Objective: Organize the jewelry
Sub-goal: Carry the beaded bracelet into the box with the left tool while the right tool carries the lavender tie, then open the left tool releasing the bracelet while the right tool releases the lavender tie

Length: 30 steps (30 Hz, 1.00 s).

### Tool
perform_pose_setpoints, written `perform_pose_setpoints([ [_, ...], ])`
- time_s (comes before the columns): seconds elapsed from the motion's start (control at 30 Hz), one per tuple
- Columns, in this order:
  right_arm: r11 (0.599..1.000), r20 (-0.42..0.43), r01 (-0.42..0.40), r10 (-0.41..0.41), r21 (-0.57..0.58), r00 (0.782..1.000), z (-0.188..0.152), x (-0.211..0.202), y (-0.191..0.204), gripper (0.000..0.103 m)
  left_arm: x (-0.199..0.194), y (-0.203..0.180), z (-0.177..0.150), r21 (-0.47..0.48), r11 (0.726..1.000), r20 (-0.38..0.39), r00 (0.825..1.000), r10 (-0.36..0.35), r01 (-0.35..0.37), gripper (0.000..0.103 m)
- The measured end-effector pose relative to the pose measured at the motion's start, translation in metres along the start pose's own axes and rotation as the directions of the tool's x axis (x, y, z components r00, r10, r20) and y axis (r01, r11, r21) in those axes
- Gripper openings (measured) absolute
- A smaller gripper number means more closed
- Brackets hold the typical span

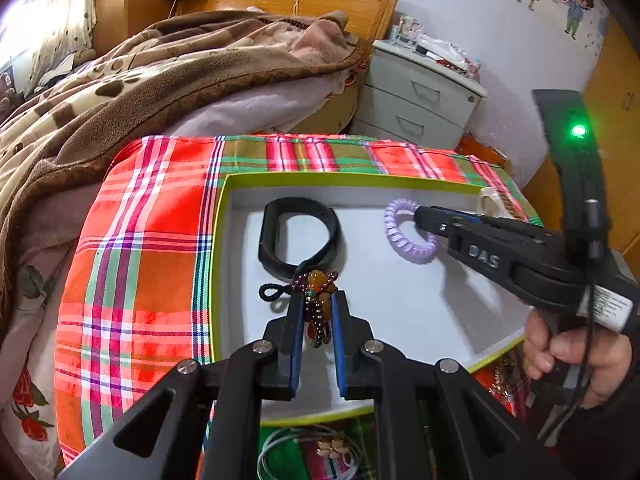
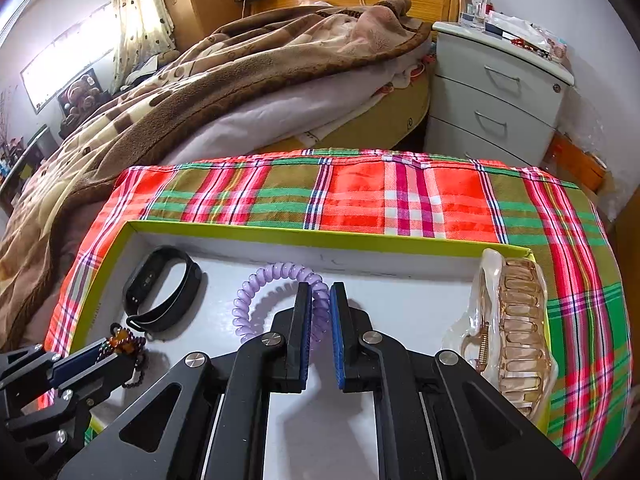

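Bracelet (image 1: 318, 308) clamped by left gripper (image 1: 318, 300) inside tray (image 1: 224, 216), coil tie (image 2: 276, 300) pinched by right gripper (image 2: 319, 300) right of it, band (image 1: 296, 236) lying behind bracelet, clip (image 2: 516, 332) against tray's right wall.

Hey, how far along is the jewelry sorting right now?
Partly done. The black band and the hair claw already lie in the box. In hand: the left gripper holds the bead bracelet over the box floor, and the right gripper pinches the purple coil tie inside it. Left: a thin wire piece with a clover charm lies outside on the cloth.
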State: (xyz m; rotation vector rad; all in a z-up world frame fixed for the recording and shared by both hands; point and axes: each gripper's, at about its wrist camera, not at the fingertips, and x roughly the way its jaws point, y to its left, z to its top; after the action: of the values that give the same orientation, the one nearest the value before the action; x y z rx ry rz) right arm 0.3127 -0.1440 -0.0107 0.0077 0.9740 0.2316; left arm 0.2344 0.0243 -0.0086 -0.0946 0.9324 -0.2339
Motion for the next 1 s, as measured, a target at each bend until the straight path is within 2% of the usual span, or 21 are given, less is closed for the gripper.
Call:
perform_pose_setpoints([
  [0.5, 1.000, -0.018, 0.010, -0.010, -0.005, 1.000, 0.002, 0.006, 0.003, 0.010, 0.007, 0.001, 0.002, -0.006, 1.000, -0.016, 1.000, 0.016, -0.016, 0.015],
  [0.67, 1.000, -0.020, 0.008, -0.008, -0.011, 1.000, 0.002, 0.007, 0.004, 0.010, 0.012, 0.003, 0.001, -0.021, 1.000, -0.040, 0.999, 0.022, -0.023, 0.024],
  [0.93, 1.000, -0.019, -0.002, 0.002, -0.002, 1.000, 0.002, 0.005, 0.002, 0.010, 0.011, 0.003, 0.000, -0.020, 1.000, -0.035, 0.999, 0.020, -0.021, 0.026],
  [1.0, 1.000, -0.013, -0.012, 0.012, -0.004, 1.000, 0.002, 0.004, 0.002, 0.015, 0.010, 0.004, 0.001, -0.022, 0.999, -0.032, 0.999, 0.024, -0.025, 0.030],
])
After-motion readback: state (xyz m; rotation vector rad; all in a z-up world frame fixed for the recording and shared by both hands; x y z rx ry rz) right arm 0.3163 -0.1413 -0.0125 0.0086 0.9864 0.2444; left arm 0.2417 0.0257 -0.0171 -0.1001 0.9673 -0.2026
